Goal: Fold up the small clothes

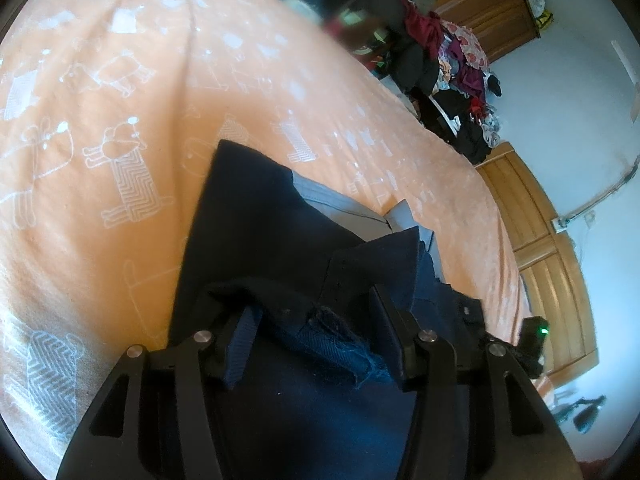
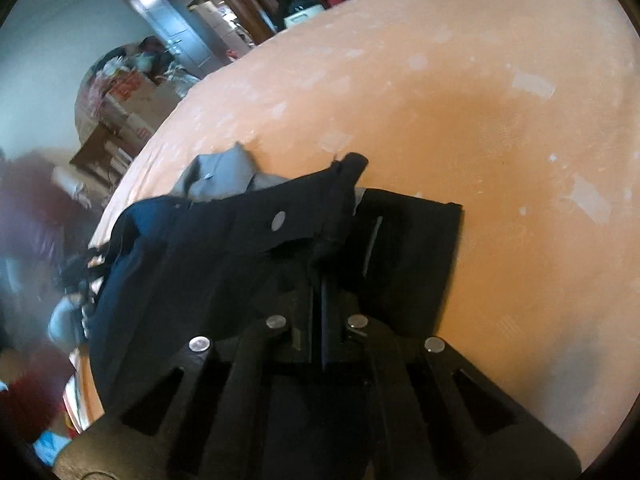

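my left claw (image 1: 316, 332) is spread wide, navy shorts (image 1: 256, 240) bunched between its fingers. my right claw (image 2: 320, 280) is pressed together, pinching the shorts' dark waistband. the shorts lie just ahead of both claws on an orange bedsheet (image 1: 120, 80).

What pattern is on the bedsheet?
Orange bedsheet with white outline cartoon animals; clearest in the left wrist view.
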Demonstrator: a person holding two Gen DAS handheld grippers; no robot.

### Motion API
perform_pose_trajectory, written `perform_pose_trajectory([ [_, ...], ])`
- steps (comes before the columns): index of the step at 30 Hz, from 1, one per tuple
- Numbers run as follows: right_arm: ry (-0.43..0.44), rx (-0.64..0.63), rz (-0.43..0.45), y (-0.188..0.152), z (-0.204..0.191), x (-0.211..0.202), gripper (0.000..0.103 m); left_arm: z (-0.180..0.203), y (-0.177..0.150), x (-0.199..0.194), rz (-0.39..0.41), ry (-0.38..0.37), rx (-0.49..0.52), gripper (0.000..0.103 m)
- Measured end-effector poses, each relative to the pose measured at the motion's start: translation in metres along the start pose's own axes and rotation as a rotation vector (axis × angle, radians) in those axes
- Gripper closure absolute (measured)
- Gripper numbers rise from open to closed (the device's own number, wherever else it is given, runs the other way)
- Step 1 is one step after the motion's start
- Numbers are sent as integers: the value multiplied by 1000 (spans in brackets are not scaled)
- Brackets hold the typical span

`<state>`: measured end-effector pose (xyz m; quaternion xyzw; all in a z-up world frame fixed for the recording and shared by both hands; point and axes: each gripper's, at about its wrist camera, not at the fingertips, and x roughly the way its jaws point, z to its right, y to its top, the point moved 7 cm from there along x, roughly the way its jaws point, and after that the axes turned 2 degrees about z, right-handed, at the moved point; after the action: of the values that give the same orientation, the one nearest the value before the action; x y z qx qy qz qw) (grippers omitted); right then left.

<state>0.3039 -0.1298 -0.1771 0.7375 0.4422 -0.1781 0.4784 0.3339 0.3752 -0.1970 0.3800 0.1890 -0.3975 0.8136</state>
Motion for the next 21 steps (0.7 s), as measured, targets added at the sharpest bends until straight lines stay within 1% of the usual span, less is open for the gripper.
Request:
perform_pose_trajectory([
  [2,-17,20,-29,-10,12,0,102,7,-1,1,0,11,34,40],
  [3,-33,41,-54,-16,23,5,102,8,-1,1,0,11,40,38],
  [4,-29,66,-67,-19,31,10,102,9,0,1,-2,8,35,38],
  [6,-8,91,-66,-19,34,13,101,10,2,-5,6,8,20,39],
  [7,-4,85,-56,-17,32,12,96,12,6,-17,32,10,14,39],
  [8,-24,73,-42,-15,29,8,96,15,8,-28,60,1,12,39],
  [9,-48,63,-30,-14,28,4,84,18,11,-40,91,-4,16,39],
  [10,-69,56,-19,-12,27,-2,65,21,14,-60,137,8,35,38],
  [11,-93,50,-1,-10,25,-10,55,22,14,-73,161,32,52,37],
  [12,-117,43,16,-7,24,-18,42,23,13,-84,177,61,70,35],
  [13,-142,36,35,-5,23,-26,39,23,9,-96,188,84,88,35],
  [15,-145,26,68,-3,15,-43,39,27,-2,-105,165,62,93,35],
  [16,-138,19,72,-3,10,-46,39,30,-13,-105,134,49,107,35],
  [17,-132,4,74,-4,2,-49,39,32,-21,-104,116,52,120,35],
  [19,-113,-11,64,-7,-12,-49,39,33,-43,-99,67,40,111,35],
  [21,-84,-36,48,-11,-34,-44,39,31,-60,-95,41,43,97,35],
])
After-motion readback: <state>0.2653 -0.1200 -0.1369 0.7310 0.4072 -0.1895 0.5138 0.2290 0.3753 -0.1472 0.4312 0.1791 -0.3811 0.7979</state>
